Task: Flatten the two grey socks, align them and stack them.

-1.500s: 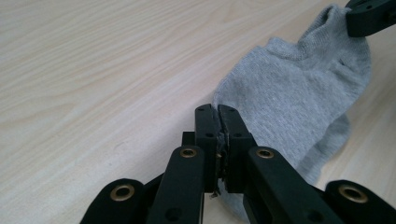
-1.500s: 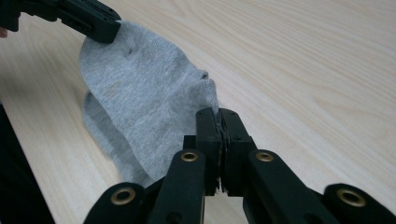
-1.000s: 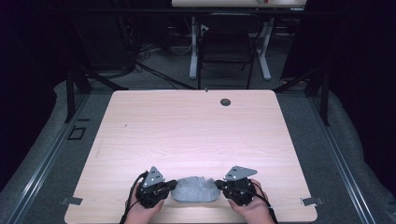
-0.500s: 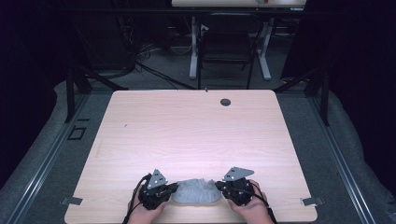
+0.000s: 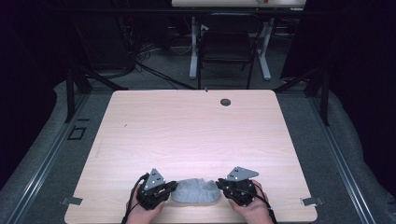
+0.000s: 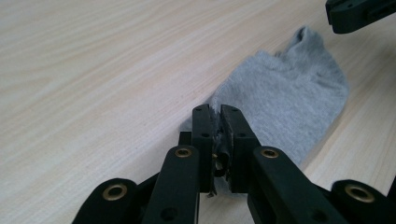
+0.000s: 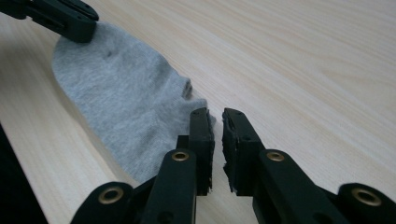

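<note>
1. Dark surroundings frame a light wooden table (image 5: 196,135); a round dark grommet (image 5: 225,101) sits near its far edge, and a black chair (image 5: 226,46) stands on the floor beyond it.
2. At the 6 o'clock edge of the table lies a grey sock (image 5: 195,191), flat on the wood, its length running from 9 to 3 o'clock.
3. Left gripper (image 5: 169,189): positioned at the sock's 9 o'clock end. In the left gripper view the jaws stand pressed together with a fold of the sock's edge pinched between them; the rest of the sock (image 6: 289,102) extends toward 1 o'clock from the jaw tips.
4. Right gripper (image 5: 220,185): positioned at the sock's 3 o'clock end. In the right gripper view the jaws stand narrowly parted with a slim gap; the sock (image 7: 126,98) lies at 10 o'clock from the tips, its end touching the left-hand jaw.
5. A hand holds each gripper from the near edge.
</note>
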